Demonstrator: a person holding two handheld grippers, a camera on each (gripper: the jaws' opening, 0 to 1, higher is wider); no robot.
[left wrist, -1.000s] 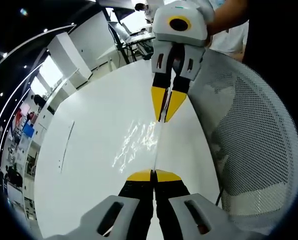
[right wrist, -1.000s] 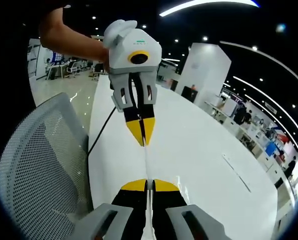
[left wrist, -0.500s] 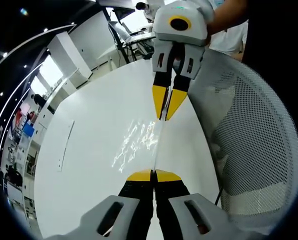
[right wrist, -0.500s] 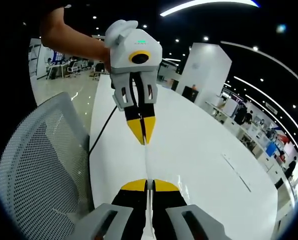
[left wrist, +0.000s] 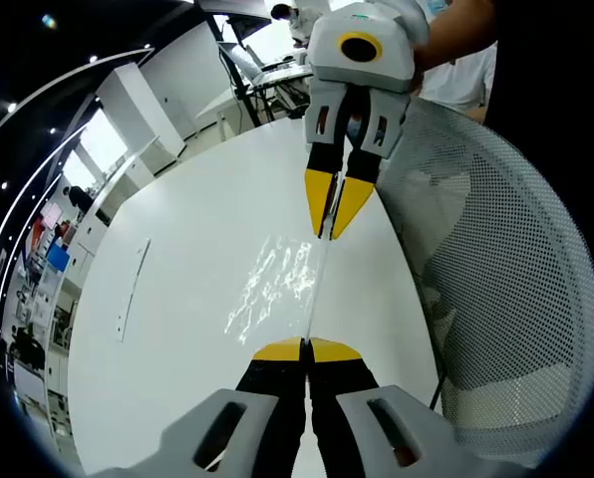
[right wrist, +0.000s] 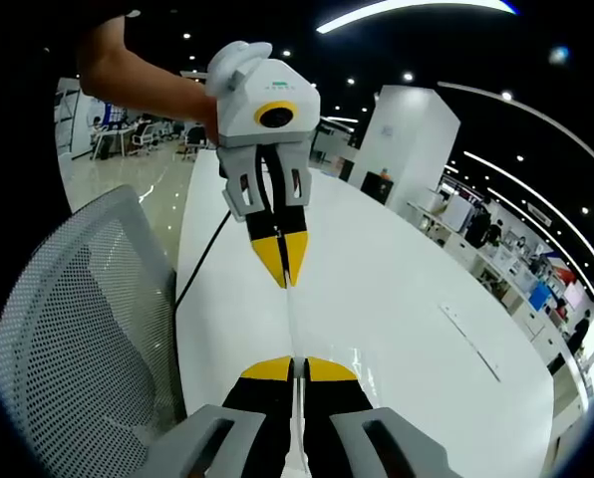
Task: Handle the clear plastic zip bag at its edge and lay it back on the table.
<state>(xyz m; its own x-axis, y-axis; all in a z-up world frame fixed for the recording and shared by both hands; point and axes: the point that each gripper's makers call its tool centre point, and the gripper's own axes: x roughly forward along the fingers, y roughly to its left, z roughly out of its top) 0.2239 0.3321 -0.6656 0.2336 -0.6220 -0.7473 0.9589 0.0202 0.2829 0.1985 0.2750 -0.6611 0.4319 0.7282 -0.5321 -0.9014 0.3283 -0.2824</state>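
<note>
1. The clear plastic zip bag (left wrist: 312, 289) is held up off the white table (left wrist: 187, 299), stretched thin between the two grippers, so that it is seen nearly edge-on as a pale line.
2. In the left gripper view, the left gripper (left wrist: 306, 348) is closed tight on the near edge of the bag, its yellow tips pressed together with no gap to be seen.
3. In the same view the right gripper (left wrist: 326, 234) is seen opposite, tips pinched on the far edge of the bag.
4. The same grip is confirmed in the right gripper view: the bag (right wrist: 294, 324) runs from the right gripper's own closed tips (right wrist: 295, 367) to the left gripper (right wrist: 289, 282).
5. Glints on the table beneath the bag are seen in the left gripper view; whether the lower part of the bag touches the surface cannot be told.
6. A mesh chair (left wrist: 496, 269) stands just beside the table edge.
7. The edge-handling part is judged to be done or well under way.
8. The laying down is judged not yet done: the bag has to be lowered flat onto the table and both grips released.
</note>
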